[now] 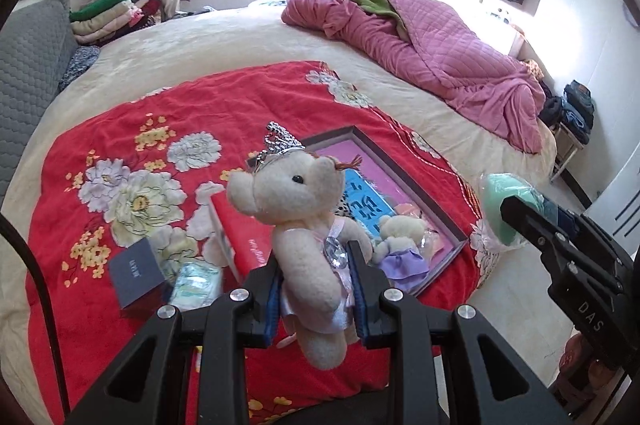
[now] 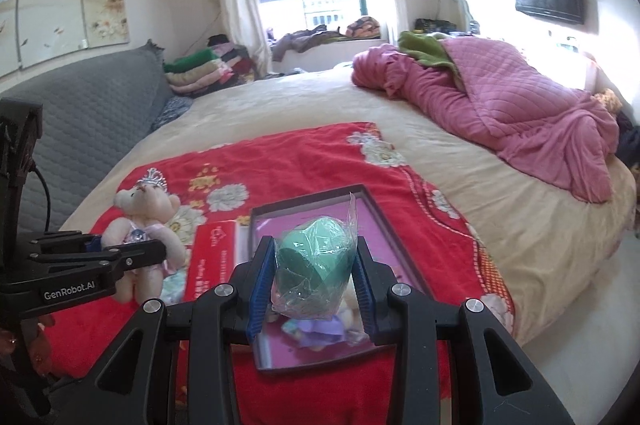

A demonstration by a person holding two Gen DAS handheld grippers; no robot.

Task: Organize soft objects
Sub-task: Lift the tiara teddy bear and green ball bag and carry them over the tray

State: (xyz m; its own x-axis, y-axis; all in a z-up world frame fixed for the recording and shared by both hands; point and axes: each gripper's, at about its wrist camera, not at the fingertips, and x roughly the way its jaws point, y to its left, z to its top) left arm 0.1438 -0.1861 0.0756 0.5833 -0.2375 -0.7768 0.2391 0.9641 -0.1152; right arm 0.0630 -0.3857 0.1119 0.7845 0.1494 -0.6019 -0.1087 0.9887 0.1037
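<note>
bed [image 2: 280,105] | red blanket [image 2: 300,161], pink quilt [image 2: 500,97] on it

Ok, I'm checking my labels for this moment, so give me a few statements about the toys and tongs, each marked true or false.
1. The left tongs grip a crowned bear. True.
2. The right tongs are empty. False: they hold a green ball wrapped in plastic.
3. A small bear in a purple skirt lies in the box. True.
4. The box sits on the pink quilt. False: it sits on the red blanket.
</note>
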